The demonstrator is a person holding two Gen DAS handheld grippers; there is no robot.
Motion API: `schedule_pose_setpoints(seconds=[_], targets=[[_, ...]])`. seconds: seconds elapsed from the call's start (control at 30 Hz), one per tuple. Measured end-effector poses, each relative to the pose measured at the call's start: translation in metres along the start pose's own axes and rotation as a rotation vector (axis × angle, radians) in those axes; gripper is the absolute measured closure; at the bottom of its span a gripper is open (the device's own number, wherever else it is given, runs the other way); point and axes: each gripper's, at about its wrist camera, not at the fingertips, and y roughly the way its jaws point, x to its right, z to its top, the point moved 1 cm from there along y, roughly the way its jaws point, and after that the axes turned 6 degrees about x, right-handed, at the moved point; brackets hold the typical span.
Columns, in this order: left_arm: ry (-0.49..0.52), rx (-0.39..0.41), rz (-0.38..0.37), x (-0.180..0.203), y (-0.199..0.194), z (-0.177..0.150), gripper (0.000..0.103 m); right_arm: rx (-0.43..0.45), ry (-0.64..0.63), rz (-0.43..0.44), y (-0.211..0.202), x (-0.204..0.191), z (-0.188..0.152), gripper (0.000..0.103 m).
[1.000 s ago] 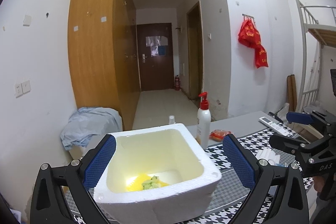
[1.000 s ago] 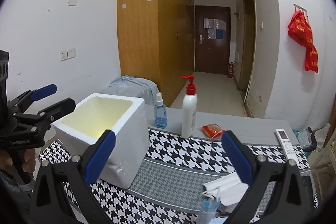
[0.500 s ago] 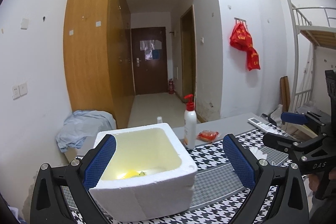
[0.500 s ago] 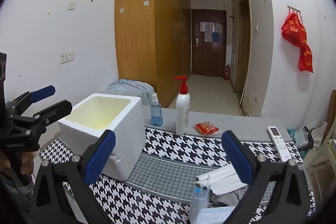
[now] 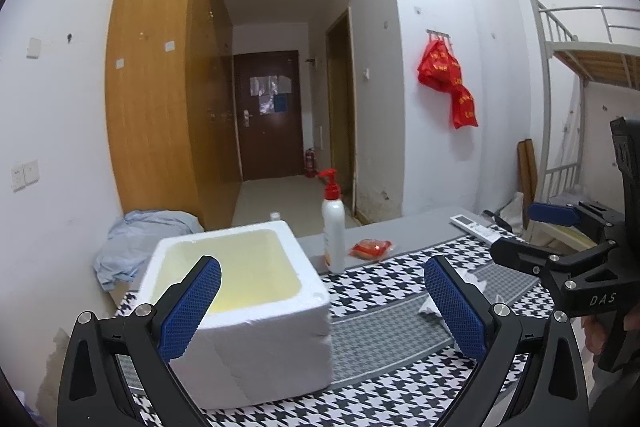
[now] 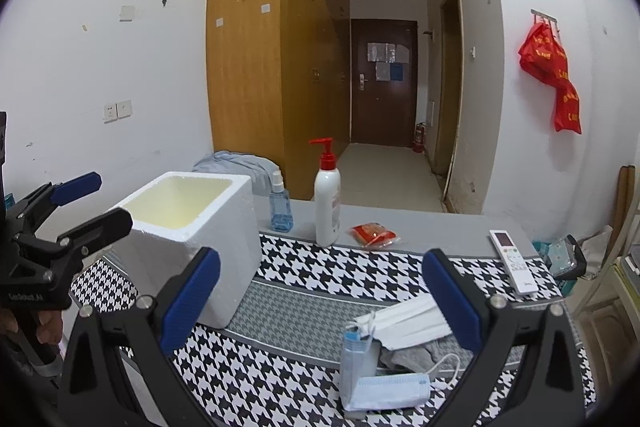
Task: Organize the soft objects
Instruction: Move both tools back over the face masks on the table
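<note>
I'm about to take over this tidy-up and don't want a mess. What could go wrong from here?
1. The face masks lie in a loose overlapping pile with a grey cloth; the open right tool may lift several, or snag an ear loop.
2. The pump bottle and small spray bottle stand upright beside the foam box; a carry toward the box could tip them.
3. The box looks light; the open left tool could nudge it.

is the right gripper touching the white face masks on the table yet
Apart. The right wrist view shows the right gripper open above the tablecloth, with the white face masks lying lower between its fingers and neither blue pad on them.
</note>
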Motion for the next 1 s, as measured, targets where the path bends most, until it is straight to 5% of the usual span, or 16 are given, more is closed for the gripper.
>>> schedule_pose_setpoints(seconds=[1.0], targets=[[-0.011, -0.067, -0.226, 0.065, 0.021, -0.053, 0.001, -0.054, 0.062, -0.135, -0.02, 0.042, -0.049, 0.001]])
